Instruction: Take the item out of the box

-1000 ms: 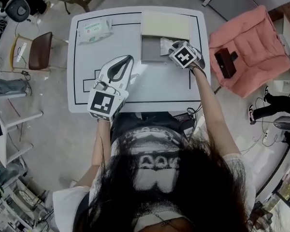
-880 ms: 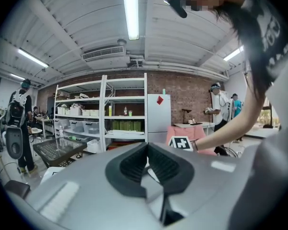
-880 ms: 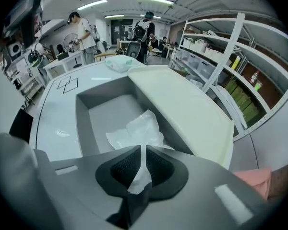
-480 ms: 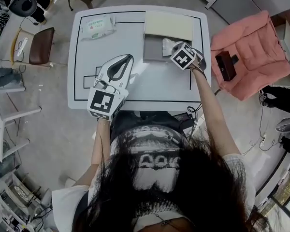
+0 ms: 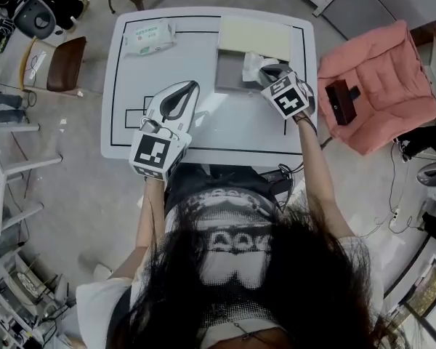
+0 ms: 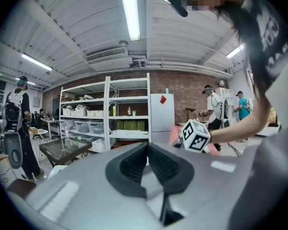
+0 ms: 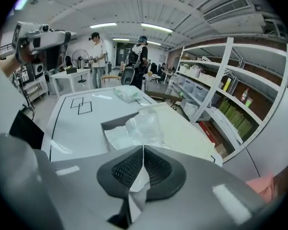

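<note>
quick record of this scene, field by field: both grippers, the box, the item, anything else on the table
left gripper: jaws together, empty, over the near left part of the table
right gripper: jaws closing, pinching the clear plastic bag
box: grey, open, cream lid behind it
bag position: crumpled, over the box's right part
also on table: pack of wipes, far left corner

The right hand-held gripper (image 5: 267, 71) reaches over the open grey box (image 5: 229, 75) on the white table (image 5: 232, 126) with black lines, its jaws closing on a crumpled clear plastic bag (image 5: 252, 64). The left hand-held gripper (image 5: 185, 97) is above the table's near left part.
</note>
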A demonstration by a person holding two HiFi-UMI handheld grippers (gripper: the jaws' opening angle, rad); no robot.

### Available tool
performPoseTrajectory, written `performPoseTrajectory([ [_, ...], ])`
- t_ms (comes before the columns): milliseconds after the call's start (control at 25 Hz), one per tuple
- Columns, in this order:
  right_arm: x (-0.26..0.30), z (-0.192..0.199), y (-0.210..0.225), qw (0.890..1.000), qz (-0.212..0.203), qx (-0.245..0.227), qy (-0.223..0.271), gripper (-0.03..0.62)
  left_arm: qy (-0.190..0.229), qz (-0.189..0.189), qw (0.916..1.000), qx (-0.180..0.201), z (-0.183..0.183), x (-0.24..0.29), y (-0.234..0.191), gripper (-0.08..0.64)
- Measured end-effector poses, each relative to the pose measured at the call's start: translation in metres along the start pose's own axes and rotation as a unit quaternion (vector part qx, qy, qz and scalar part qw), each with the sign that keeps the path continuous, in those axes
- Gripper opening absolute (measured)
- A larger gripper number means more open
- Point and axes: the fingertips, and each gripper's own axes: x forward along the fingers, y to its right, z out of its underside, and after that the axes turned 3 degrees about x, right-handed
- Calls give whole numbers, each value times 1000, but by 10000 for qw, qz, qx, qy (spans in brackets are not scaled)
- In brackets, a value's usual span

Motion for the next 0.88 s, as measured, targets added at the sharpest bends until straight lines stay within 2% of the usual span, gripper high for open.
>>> performPoseTrajectory([
  [440,-57,-33,-38,9921,-171,387,1179,14,-231,-276,9993,-79,16,-5,18,0],
  [880,-89,-45,-80,9854,-285,626,1555,14,-243,-295,9993,-38,16,-34,28,0],
])
